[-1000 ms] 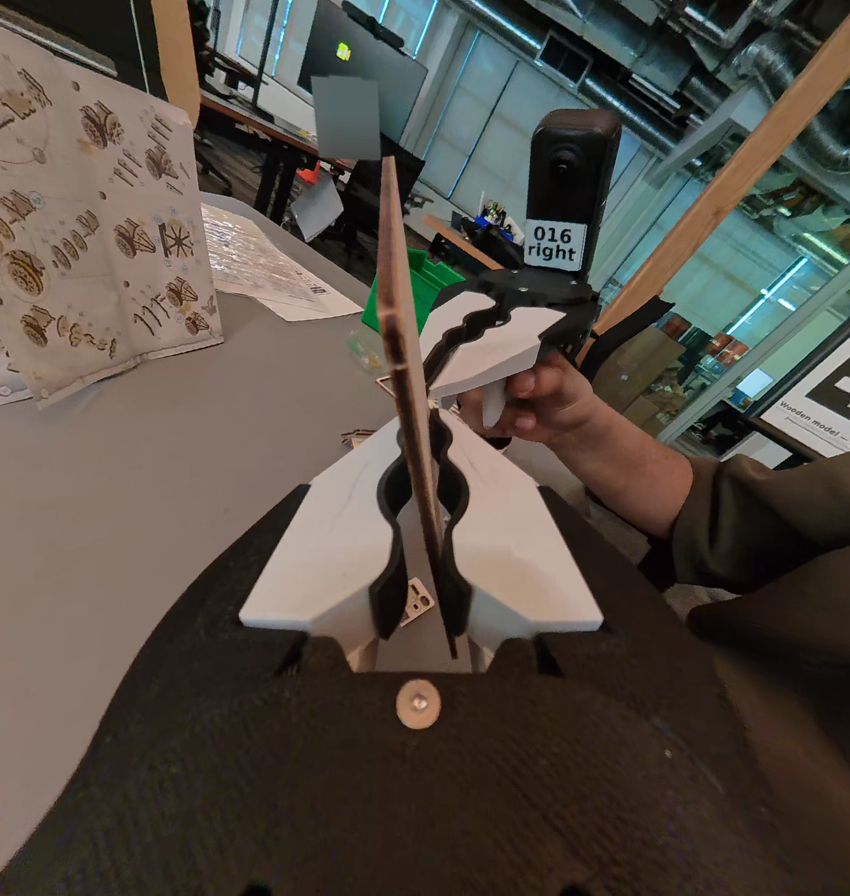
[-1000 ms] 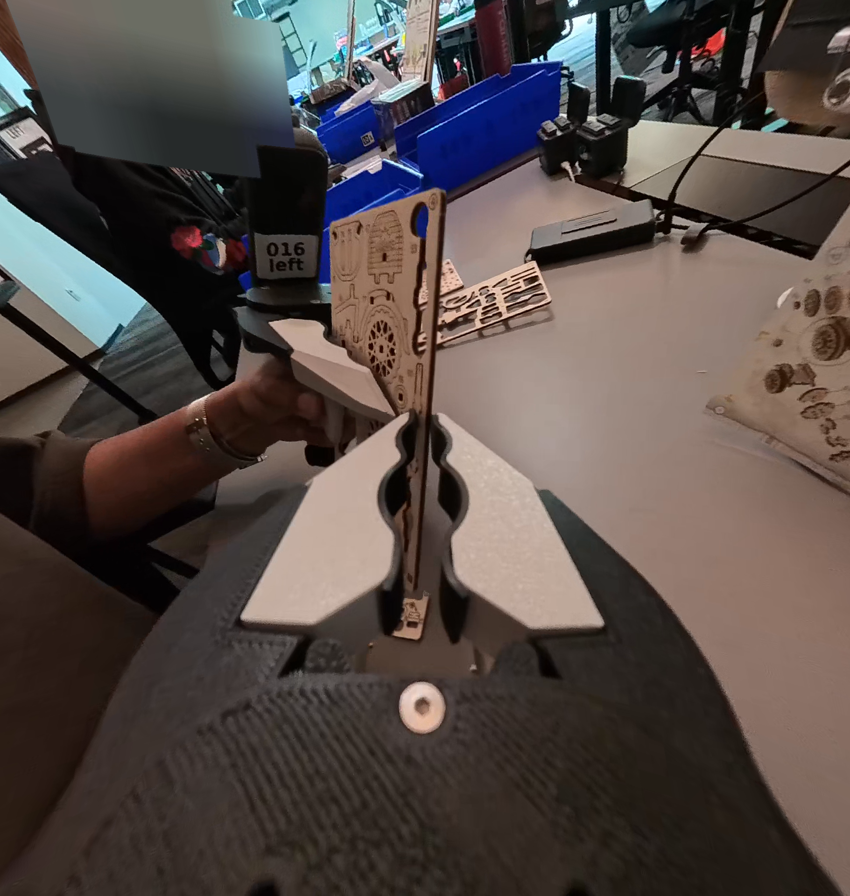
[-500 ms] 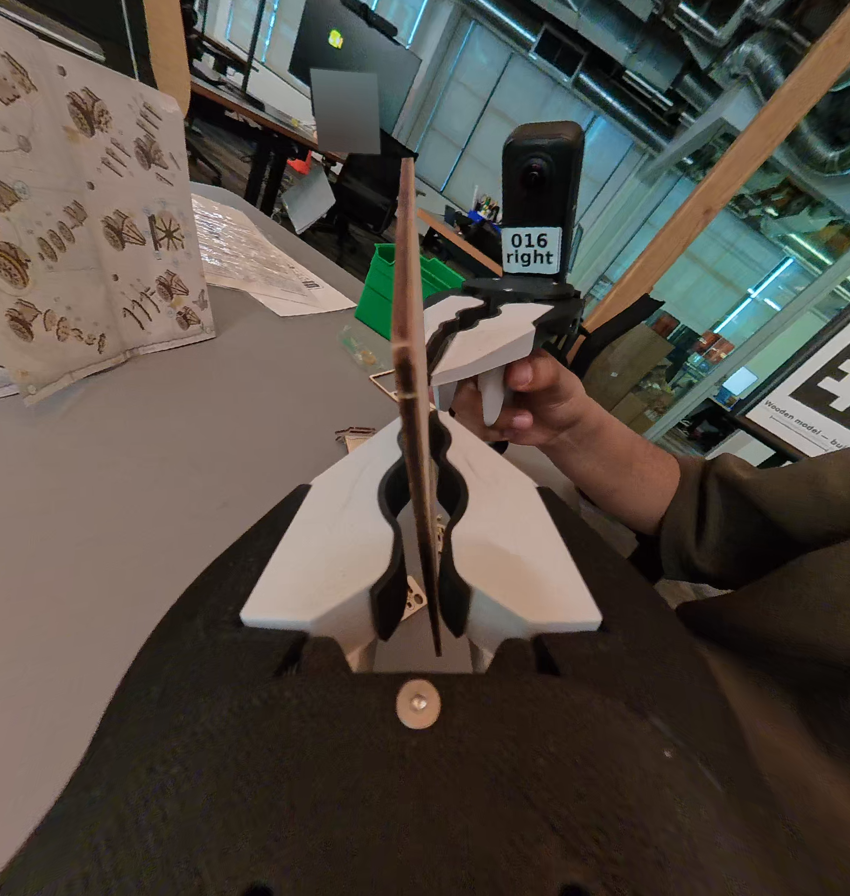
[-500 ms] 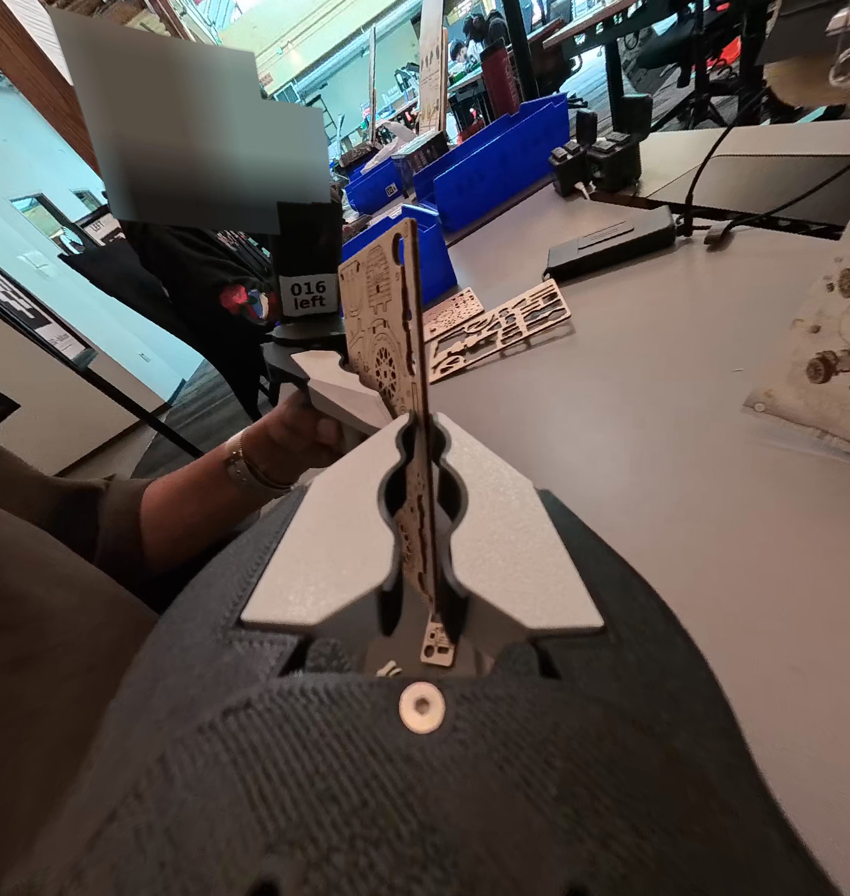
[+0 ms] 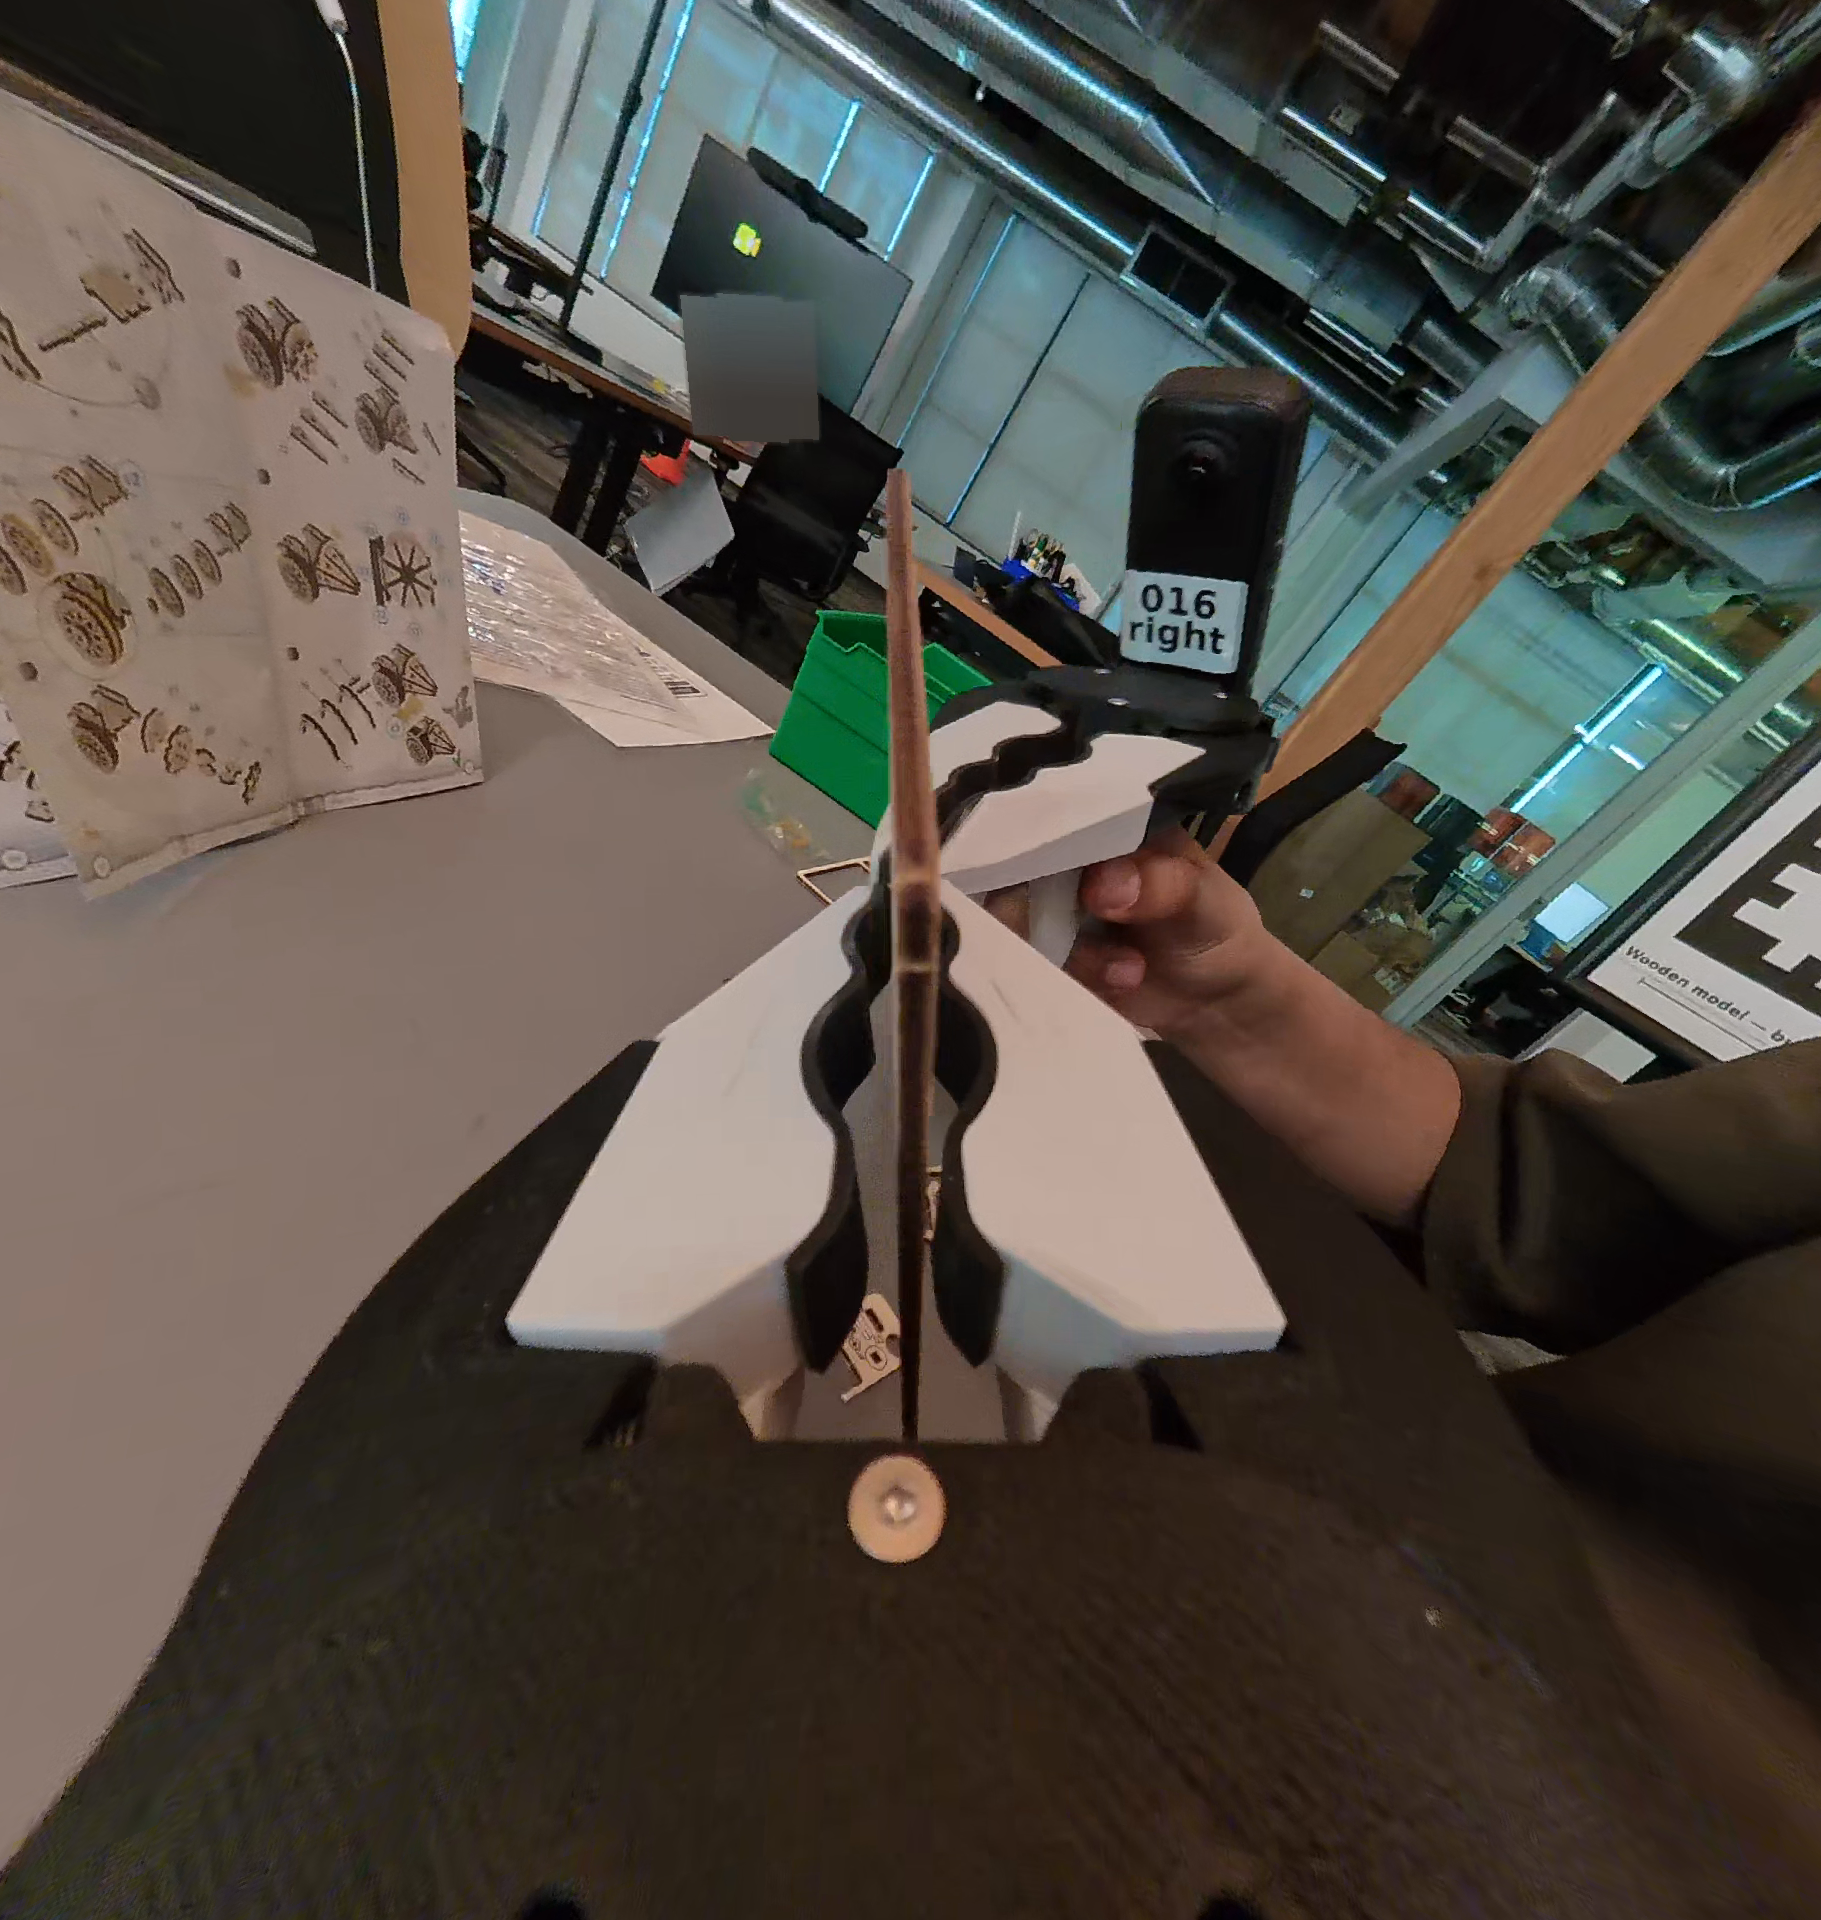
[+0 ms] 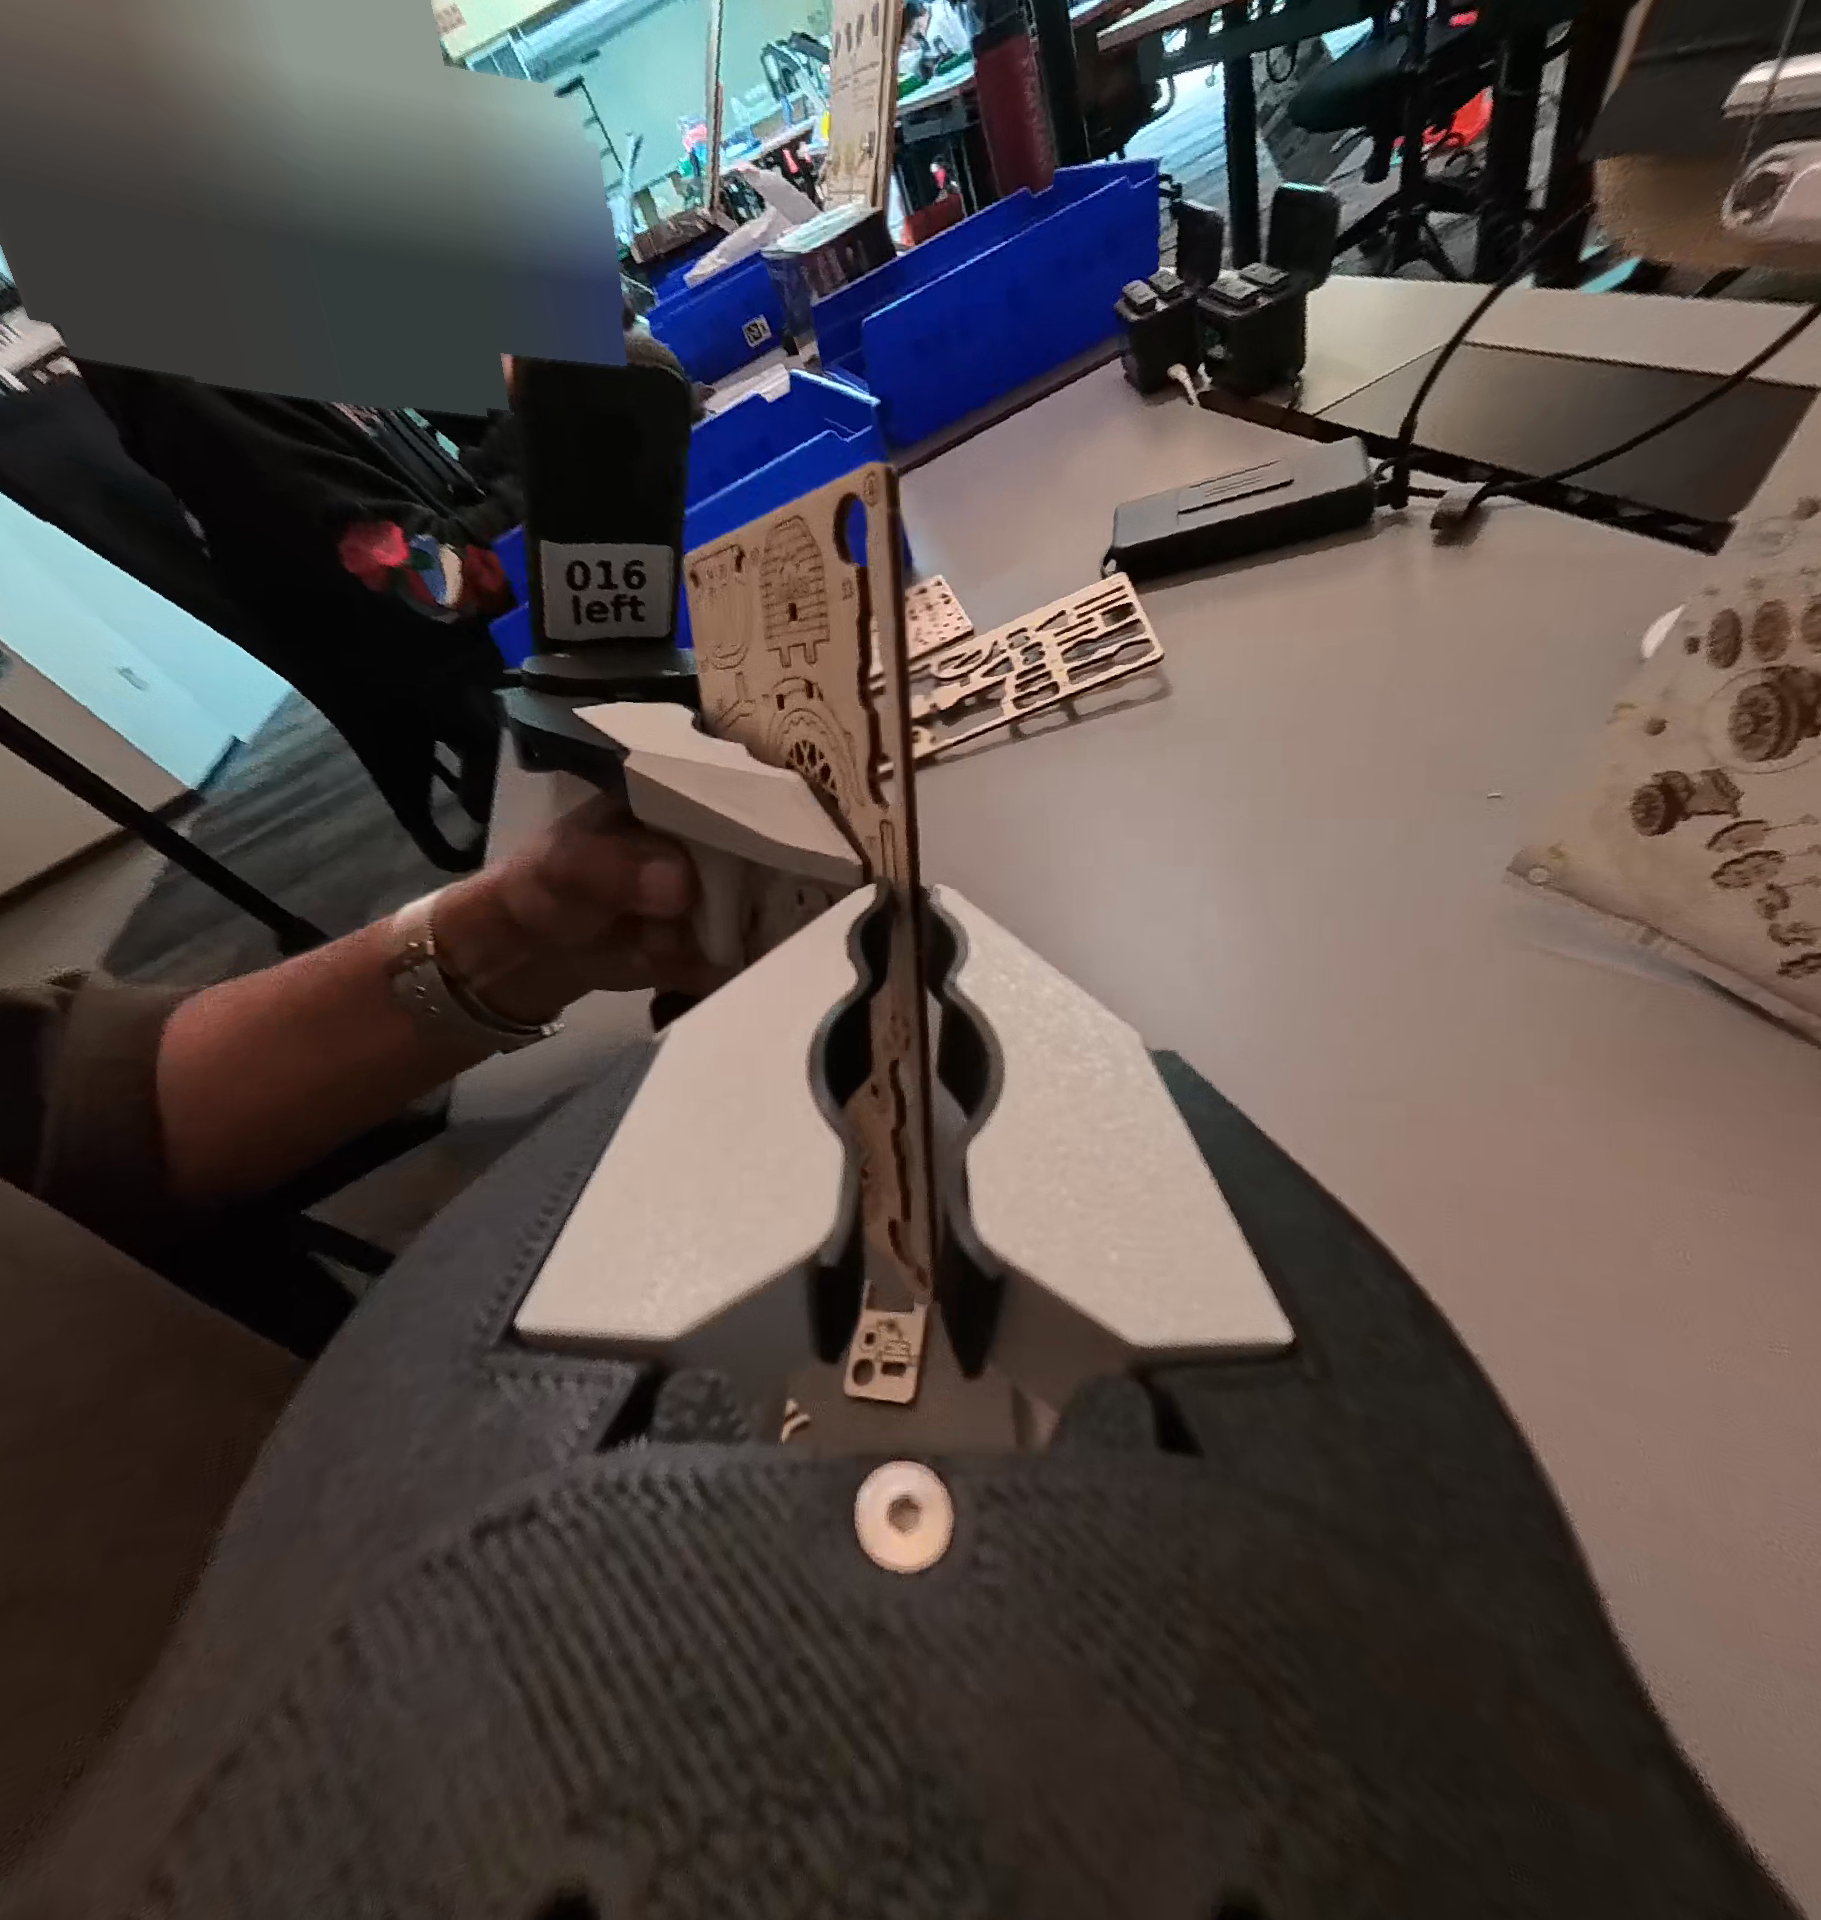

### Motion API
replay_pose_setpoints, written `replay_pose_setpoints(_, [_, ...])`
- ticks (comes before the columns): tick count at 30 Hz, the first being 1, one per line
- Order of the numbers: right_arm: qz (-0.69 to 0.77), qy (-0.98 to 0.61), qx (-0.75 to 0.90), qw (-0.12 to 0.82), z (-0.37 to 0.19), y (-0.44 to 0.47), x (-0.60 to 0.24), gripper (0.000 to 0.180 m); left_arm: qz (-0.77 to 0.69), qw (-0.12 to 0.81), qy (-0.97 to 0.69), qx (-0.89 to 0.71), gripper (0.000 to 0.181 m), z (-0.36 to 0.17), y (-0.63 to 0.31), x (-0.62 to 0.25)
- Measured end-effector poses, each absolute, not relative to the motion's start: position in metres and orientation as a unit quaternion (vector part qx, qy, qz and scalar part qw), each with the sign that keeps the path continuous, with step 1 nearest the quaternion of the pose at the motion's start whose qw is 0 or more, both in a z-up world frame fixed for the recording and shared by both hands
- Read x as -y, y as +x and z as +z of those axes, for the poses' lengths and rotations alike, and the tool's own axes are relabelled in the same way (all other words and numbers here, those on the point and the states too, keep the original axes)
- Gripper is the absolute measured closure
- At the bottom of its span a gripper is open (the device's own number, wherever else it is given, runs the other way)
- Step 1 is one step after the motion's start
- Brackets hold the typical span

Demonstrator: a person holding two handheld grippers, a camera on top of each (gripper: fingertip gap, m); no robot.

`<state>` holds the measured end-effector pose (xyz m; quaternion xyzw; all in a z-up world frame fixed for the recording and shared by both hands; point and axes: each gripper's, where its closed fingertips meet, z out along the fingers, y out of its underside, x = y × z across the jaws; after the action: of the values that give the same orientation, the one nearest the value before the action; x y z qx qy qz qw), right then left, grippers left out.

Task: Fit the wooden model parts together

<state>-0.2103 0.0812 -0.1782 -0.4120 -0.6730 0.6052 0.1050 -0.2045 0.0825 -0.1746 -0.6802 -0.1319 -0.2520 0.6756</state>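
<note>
Both tools clamp one laser-cut plywood parts sheet (image 6: 890,727), held upright, edge-on, above the grey bench (image 6: 1301,935). Left tool (image 5: 904,925): jaws shut on the sheet's edge at frame centre. Right tool (image 6: 904,914): same, gripping the opposite edge; sheet's engraved face shows left of centre. Two more parts sheets (image 6: 1031,655) lie flat on bench, upper centre. Instruction sheet (image 5: 189,561) stands upper left in left wrist view; green bin (image 5: 844,707) behind.
</note>
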Motion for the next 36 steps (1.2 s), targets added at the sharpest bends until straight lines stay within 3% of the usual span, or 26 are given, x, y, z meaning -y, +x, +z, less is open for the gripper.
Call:
replay_pose_setpoints(10, [0.550,-0.421,0.700,0.172,-0.186,-0.216,-0.086,0.174,-0.213,0.667,-0.698,0.148,0.179,-0.184,-0.209,-0.088])
replay_pose_setpoints(15, [0.609,-0.401,0.670,0.141,-0.173,-0.216,-0.082,0.174,-0.270,0.686,-0.657,0.156,0.180,-0.170,-0.212,-0.082])
replay_pose_setpoints(18, [0.634,-0.398,0.655,0.106,-0.167,-0.212,-0.083,0.164,-0.290,0.693,-0.640,0.159,0.180,-0.166,-0.213,-0.078])
replay_pose_setpoints(36, [0.624,-0.372,0.683,0.078,-0.165,-0.200,-0.080,0.175,-0.305,0.660,-0.678,0.109,0.180,-0.171,-0.190,-0.083])
